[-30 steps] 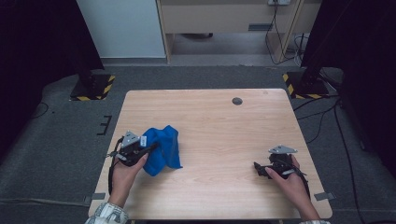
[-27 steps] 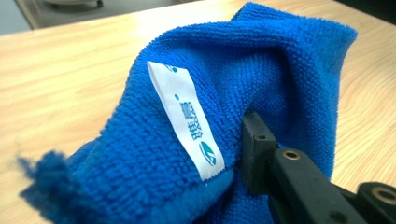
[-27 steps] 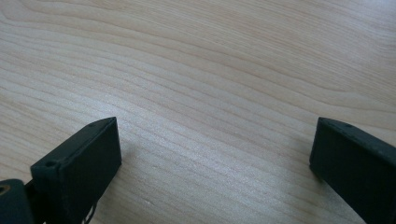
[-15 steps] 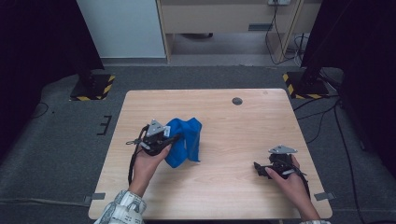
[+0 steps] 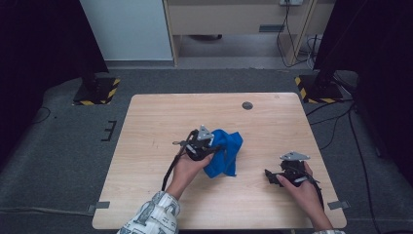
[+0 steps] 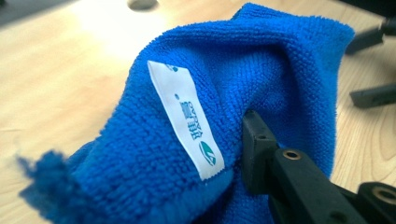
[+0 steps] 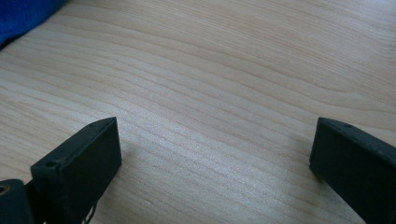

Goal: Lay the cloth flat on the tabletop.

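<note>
L hand-held gripper (image 5: 214, 147) clamped on blue cloth (image 5: 225, 152), lifted mid-counter (image 5: 160, 117); R hand-held gripper (image 5: 272, 176) open, empty. Handover/spread not done yet.

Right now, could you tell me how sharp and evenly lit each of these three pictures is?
High view: even light on the table, dark room corners, blue cloth soft but readable. Left gripper view: the cloth's white label is sharp, its near fringe blurs, and glare washes out the wood at the top. Right gripper view: wood grain crisp, a soft sheen between the right gripper jaws.
</note>
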A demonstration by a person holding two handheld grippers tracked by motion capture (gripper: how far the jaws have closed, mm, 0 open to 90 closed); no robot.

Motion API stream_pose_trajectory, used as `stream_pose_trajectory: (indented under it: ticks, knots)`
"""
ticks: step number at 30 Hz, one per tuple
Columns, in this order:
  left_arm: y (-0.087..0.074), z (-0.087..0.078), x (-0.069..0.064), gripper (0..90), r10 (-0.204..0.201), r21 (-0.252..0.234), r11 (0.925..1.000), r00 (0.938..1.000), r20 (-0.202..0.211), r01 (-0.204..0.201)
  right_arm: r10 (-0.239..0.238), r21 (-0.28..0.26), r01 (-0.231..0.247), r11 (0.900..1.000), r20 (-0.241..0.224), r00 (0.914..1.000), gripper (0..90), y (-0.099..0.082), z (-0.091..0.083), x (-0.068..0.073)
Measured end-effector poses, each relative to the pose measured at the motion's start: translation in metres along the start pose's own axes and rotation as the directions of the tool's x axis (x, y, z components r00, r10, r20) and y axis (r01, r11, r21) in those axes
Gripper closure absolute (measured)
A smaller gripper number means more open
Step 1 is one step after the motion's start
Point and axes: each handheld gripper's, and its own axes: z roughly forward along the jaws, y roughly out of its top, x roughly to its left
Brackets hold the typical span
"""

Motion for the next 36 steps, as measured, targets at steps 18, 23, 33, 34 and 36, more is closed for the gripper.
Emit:
stream_pose_trajectory:
  ticks: [18, 23, 33, 34, 36]
  knots:
    - [-0.026, 0.049, 0.009, 69.5, 0.019, 0.105, 0.9944, 0.9992, -0.036, -0.015, 0.005, -0.003, -0.005, 1.0000, 0.004, 1.0000, 2.2, 0.000, 0.000, 0.001]
    - [-0.027, 0.049, 0.010, 41.5, 0.017, 0.107, 0.9942, 0.9979, -0.062, -0.010, 0.007, -0.001, -0.007, 1.0000, 0.004, 1.0000, 2.1, 0.000, 0.000, 0.001]
    - [-0.038, 0.019, 0.011, 15.9, -0.028, 0.076, 0.9967, 0.9992, -0.030, 0.030, -0.003, 0.001, 0.003, 1.0000, -0.004, 1.0000, 3.6, 0.002, 0.001, 0.004]
    - [-0.039, 0.016, 0.011, 15.7, -0.029, 0.071, 0.9970, 0.9991, -0.030, 0.031, -0.009, 0.002, 0.009, 1.0000, -0.007, 0.9999, 4.3, 0.002, 0.001, 0.005]
    - [-0.043, 0.007, 0.012, 15.6, -0.035, 0.057, 0.9977, 0.9991, -0.024, 0.036, -0.023, 0.003, 0.023, 0.9997, -0.014, 0.9996, 5.9, 0.003, 0.001, 0.006]
